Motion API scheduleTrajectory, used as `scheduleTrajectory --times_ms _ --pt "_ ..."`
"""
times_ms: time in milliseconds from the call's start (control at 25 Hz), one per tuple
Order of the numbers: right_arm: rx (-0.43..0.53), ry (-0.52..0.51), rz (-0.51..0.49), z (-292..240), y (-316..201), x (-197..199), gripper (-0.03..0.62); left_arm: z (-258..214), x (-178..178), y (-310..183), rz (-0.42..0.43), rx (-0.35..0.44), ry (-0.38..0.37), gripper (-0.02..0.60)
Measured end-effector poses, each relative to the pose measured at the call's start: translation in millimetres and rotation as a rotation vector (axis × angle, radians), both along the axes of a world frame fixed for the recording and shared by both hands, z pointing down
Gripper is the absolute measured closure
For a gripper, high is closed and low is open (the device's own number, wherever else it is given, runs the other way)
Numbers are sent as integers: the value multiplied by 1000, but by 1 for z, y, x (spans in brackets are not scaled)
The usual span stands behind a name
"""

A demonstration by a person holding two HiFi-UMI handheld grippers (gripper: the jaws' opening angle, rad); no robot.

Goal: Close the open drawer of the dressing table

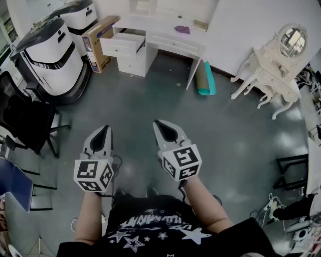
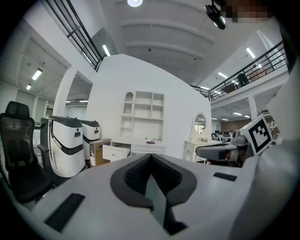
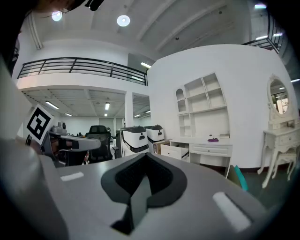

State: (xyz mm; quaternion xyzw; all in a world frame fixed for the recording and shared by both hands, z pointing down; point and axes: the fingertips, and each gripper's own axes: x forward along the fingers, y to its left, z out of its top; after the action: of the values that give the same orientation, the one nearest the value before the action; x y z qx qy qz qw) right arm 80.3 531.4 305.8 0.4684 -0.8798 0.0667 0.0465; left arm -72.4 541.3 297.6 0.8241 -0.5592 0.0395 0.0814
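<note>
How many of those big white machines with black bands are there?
2. The nearer machine stands by the black chair; the farther machine stands behind it, beside the cardboard box. Others may be out of view.

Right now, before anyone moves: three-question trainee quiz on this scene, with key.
1. True or false: the left gripper touches the open drawer.
2. What lies on the dressing table? A) a purple item B) a red mug C) a laptop
3. How do the right gripper's jaws stand, and what do they hold?
Key: 1 false, the drawer is far across the floor; 2 A; 3 together, holding nothing.
</note>
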Motion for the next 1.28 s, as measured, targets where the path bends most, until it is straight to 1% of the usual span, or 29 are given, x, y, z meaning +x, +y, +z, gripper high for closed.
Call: scheduleTrajectory --times_ms 200,480,640,840,1040,1160,1280 --pt "13 -3 -25 -5 3 -3 592 0 9 1 6 -11 -11 572" --pt "-21 -17 -12 7 5 8 592 4 18 4 20 -24 -13 572" --pt "-40 -28 -2 15 5 11 592 11 15 4 10 -40 -5 572" --pt "-58 -109 -12 17 3 24 592 11 18 7 -21 -48 0 572" --pt "-52 -126 0 25 -1 30 591 11 9 16 -67 -57 14 572" --pt "-89 -148 -8 41 -3 20 591 15 1 19 -86 -65 24 572" --pt "-105 -148 5 50 -11 10 591 19 -7 13 -79 -64 29 572"
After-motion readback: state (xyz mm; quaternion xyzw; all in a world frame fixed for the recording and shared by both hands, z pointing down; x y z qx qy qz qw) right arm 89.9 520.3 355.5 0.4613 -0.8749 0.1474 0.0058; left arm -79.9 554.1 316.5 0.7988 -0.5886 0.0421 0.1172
